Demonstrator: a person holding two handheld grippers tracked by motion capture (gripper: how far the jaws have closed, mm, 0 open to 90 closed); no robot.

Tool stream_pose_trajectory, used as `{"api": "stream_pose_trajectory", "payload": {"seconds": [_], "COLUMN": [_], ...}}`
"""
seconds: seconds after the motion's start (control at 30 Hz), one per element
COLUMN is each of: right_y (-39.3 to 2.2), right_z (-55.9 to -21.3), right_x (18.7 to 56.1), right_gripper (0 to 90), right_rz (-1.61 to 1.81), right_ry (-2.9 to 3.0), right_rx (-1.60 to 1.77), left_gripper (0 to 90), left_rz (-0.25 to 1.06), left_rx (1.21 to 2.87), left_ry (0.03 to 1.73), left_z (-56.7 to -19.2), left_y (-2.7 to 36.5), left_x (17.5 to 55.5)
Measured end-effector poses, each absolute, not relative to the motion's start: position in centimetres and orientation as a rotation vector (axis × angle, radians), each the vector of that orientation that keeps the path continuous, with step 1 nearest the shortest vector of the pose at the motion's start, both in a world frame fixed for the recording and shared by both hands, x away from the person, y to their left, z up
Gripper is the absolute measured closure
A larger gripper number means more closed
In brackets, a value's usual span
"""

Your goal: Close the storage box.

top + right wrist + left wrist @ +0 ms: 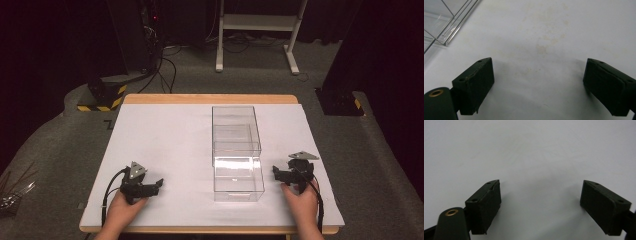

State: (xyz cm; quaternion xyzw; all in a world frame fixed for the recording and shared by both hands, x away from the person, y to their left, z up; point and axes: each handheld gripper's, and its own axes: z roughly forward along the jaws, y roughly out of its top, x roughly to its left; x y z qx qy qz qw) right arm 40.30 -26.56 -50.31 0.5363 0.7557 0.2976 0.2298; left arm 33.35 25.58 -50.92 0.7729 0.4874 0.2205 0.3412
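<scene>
Grippers flank clear box; long axis front-to-back.

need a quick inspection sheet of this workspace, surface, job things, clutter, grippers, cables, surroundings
surface: white sheet over a wooden table; faint yellowish stains show in the right gripper view.
job's things: clear plastic box stands on the sheet right of centre, nothing seen inside.
clutter: nothing seen on the sheet.
grippers: left gripper rests near the front left, jaws wide apart, nothing between them; right gripper rests beside the box's right side, apart from it, jaws wide apart, nothing between them.
cables: a black cable trails from the left gripper, another from the right; more cables lie on the floor behind.
surroundings: grey carpet, white frame legs, yellow-black striped base, dark curtains.
</scene>
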Motion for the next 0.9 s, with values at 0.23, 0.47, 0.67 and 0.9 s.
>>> {"api": "stream_pose_trajectory", "payload": {"seconds": [0.23,0.47,0.67,0.9], "right_y": [-26.59,-26.57,-26.55,-26.55], "right_z": [-50.34,-50.36,-50.35,-50.30], "right_x": [40.29,40.24,40.20,40.28], "right_gripper": [9.5,9.7,10.3,10.0], "right_rz": [0.821,0.822,0.822,0.819], "right_ry": [2.079,2.075,2.078,2.081], "right_rx": [1.470,1.472,1.467,1.470], "left_gripper": [17.4,17.2,17.2,17.1], "left_rz": [0.574,0.571,0.571,0.573], "left_rx": [2.011,2.014,2.019,2.025], "left_ry": [1.268,1.267,1.266,1.261], "left_z": [-50.92,-50.92,-50.90,-50.87], "left_y": [25.57,25.63,25.65,25.72], "left_x": [33.35,33.41,33.41,33.45]}}
